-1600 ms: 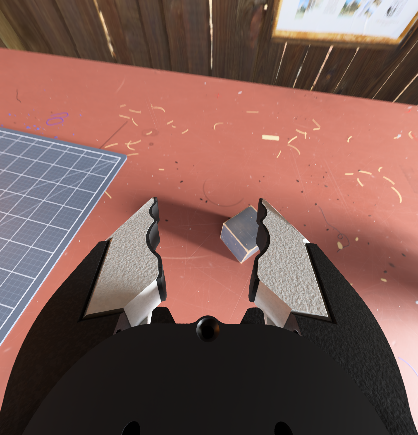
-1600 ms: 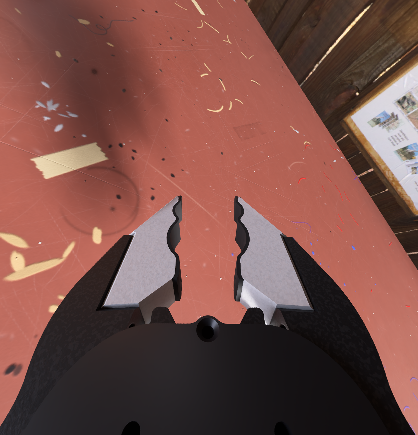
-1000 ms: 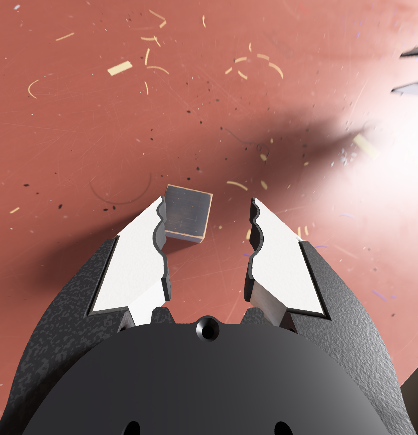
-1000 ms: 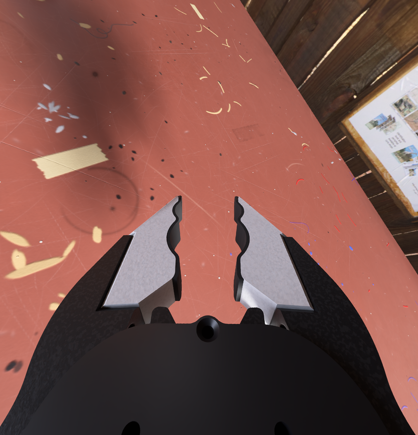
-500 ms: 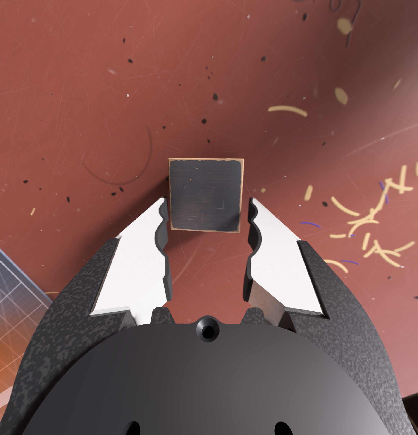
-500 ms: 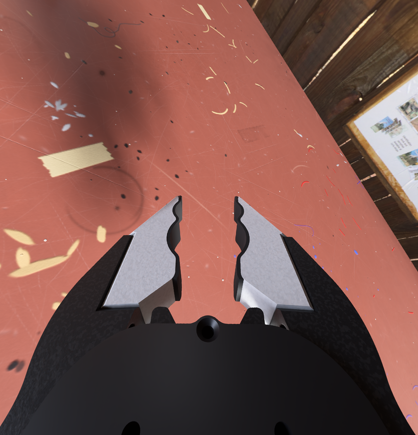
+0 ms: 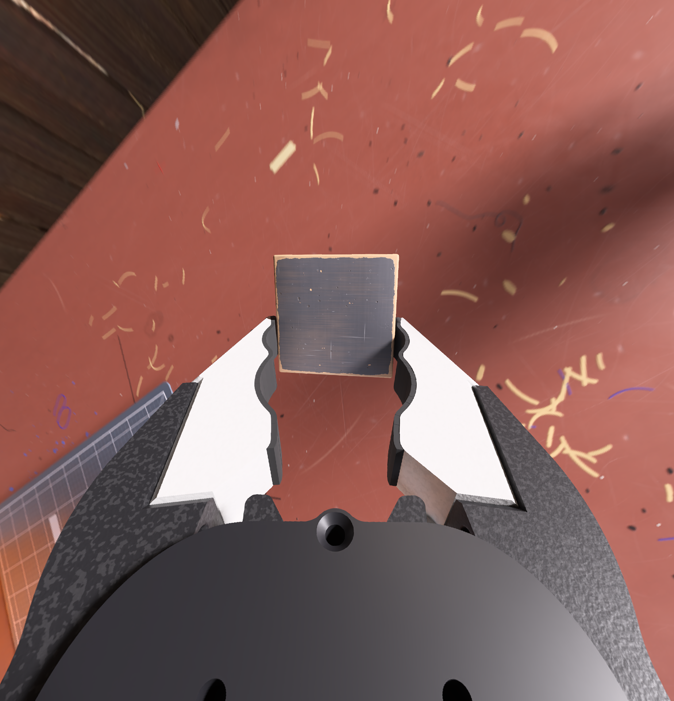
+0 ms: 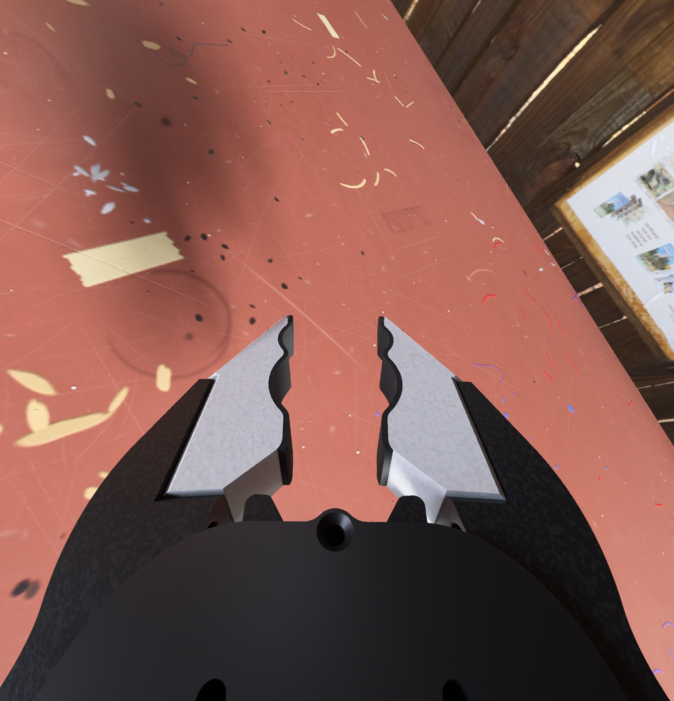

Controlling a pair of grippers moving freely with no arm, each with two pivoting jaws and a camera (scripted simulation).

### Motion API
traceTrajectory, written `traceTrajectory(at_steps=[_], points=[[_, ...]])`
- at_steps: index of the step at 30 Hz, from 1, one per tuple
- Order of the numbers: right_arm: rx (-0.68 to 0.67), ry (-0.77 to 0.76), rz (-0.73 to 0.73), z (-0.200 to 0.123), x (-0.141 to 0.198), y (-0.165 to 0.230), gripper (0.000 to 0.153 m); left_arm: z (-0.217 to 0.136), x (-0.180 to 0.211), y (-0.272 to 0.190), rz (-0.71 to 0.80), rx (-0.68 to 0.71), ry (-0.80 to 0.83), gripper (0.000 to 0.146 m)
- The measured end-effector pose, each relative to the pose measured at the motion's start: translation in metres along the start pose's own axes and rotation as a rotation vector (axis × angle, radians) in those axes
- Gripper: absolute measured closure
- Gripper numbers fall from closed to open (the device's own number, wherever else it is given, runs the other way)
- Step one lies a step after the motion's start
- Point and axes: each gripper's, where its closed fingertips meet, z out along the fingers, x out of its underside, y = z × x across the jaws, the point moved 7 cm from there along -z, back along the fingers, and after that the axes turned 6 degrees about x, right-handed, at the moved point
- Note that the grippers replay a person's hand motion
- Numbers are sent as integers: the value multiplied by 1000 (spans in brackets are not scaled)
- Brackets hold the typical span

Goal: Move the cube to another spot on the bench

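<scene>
My left wrist camera looks steeply down along my left claw, close over the bench; wall upper left, mat lower left. My right wrist camera looks down past my right claw, higher; wall and board right. Both share the bench.

Dark plank wall; framed poster.

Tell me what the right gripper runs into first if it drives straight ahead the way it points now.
Most likely just the bare red bench top. The right gripper is open and empty, angled down at the surface, and nothing stands in its line. The strip of tape lies off to the left. Depth to the surface is unclear.
</scene>
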Motion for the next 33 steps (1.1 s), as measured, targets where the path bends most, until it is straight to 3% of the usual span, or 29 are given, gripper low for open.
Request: traceTrajectory(at_steps=[3, 6, 9, 14, 20, 28, 30, 33], points=[[10, 4, 13, 1, 2, -4, 108, -8, -30, -23, 68, 1, -47, 84], [19, 8, 36, 1, 5, -9, 109, -1, -58, -61, 150, 99, -81, 84], [18, 7, 55, 2, 7, -12, 109, 18, -79, -103, 251, 219, -63, 84], [24, 3, 46, 1, 6, -12, 109, 71, -91, -154, 399, 308, 93, 84], [23, 0, 40, 1, 5, -12, 109, 125, -87, -178, 432, 362, 241, 84], [14, -13, 32, -1, 2, -10, 109, 149, -79, -183, 387, 426, 240, 84], [12, -13, 29, -1, 2, -9, 109, 152, -77, -185, 361, 428, 226, 67], [11, -9, 29, 0, 2, -9, 109, 148, -78, -181, 321, 419, 208, 61]])
